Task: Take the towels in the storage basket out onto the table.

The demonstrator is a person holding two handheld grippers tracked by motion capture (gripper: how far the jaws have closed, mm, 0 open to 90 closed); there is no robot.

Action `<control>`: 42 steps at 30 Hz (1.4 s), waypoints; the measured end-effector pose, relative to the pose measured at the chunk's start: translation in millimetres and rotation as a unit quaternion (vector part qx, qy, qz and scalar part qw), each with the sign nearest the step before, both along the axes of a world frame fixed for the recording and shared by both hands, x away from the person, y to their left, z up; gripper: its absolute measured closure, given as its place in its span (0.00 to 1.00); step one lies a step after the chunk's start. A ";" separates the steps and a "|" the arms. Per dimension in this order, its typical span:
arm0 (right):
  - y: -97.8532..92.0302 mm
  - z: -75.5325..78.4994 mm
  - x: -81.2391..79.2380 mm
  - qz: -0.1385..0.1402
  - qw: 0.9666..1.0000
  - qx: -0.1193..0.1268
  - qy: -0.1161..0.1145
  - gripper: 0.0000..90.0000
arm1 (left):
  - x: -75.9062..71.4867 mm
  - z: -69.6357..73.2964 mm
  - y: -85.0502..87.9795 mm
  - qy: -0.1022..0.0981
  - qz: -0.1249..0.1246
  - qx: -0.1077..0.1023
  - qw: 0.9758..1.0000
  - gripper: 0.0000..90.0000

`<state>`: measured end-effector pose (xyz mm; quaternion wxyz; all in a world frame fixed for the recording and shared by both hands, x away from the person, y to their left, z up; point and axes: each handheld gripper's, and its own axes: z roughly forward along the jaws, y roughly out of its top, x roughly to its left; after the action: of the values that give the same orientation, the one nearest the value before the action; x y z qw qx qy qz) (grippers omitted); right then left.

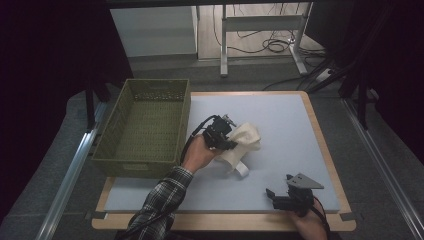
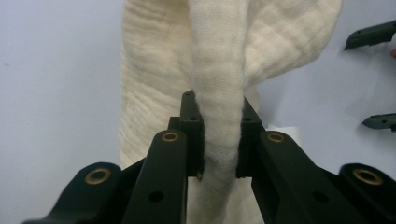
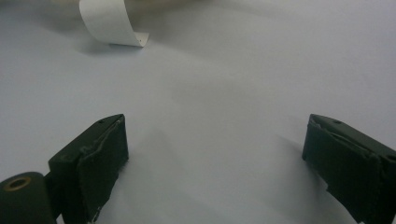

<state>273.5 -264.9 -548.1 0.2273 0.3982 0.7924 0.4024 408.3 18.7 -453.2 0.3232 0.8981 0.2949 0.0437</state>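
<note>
A cream cloth (image 1: 244, 141) lies bunched on the pale blue mat (image 1: 280, 120) near the table's middle, with a white label strip (image 1: 242, 169) sticking out toward me. My left gripper (image 1: 226, 138) is at the cloth's left side. In the left gripper view a thick fold of the cream cloth (image 2: 219, 93) runs between the jaws, and both pads press on it. My right gripper (image 1: 278, 197) rests near the front right edge of the mat. Its jaws stand wide apart over bare mat (image 3: 210, 107), and the label strip (image 3: 109, 23) lies farther off.
An olive green woven basket (image 1: 145, 127) stands empty at the left, half on the mat. The mat lies on a wooden board (image 1: 320, 145). Metal rails run along both sides of the table. Desk legs and cables are on the floor beyond.
</note>
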 end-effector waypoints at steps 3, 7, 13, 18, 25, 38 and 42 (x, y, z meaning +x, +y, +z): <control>0.0 0.0 0.0 0.000 1.000 0.000 0.000 0.08 | -3.3 -11.2 -5.0 0.007 -0.002 -0.009 1.000 0.87; 0.0 0.0 0.1 0.000 1.000 0.000 -0.001 0.08 | -5.8 -24.5 -11.3 0.006 -0.003 -0.011 1.000 0.84; -0.1 0.0 0.1 0.000 1.000 -0.001 -0.001 0.08 | -7.3 -46.5 -22.4 0.013 -0.002 -0.014 1.000 0.71; -0.2 0.0 0.1 0.000 1.000 -0.001 -0.001 0.08 | -9.1 -45.3 -20.8 -0.004 -0.004 -0.033 0.999 0.44; -1.3 0.7 -0.8 0.006 1.000 -0.004 0.000 0.08 | -18.7 -27.8 -3.6 -0.035 -0.005 -0.044 0.998 0.32; -1.9 9.3 -2.6 0.022 0.999 -0.016 0.034 0.12 | -42.7 -26.2 35.6 -0.036 0.038 -0.066 0.996 0.43; -2.9 16.5 -4.3 0.033 0.999 0.008 0.034 0.31 | -51.8 -29.8 43.1 -0.039 0.051 -0.069 0.996 0.54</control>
<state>269.2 -267.8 -531.6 0.1841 0.3865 0.8093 0.4021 356.5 61.9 -482.9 0.3931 0.8550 0.3299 0.0746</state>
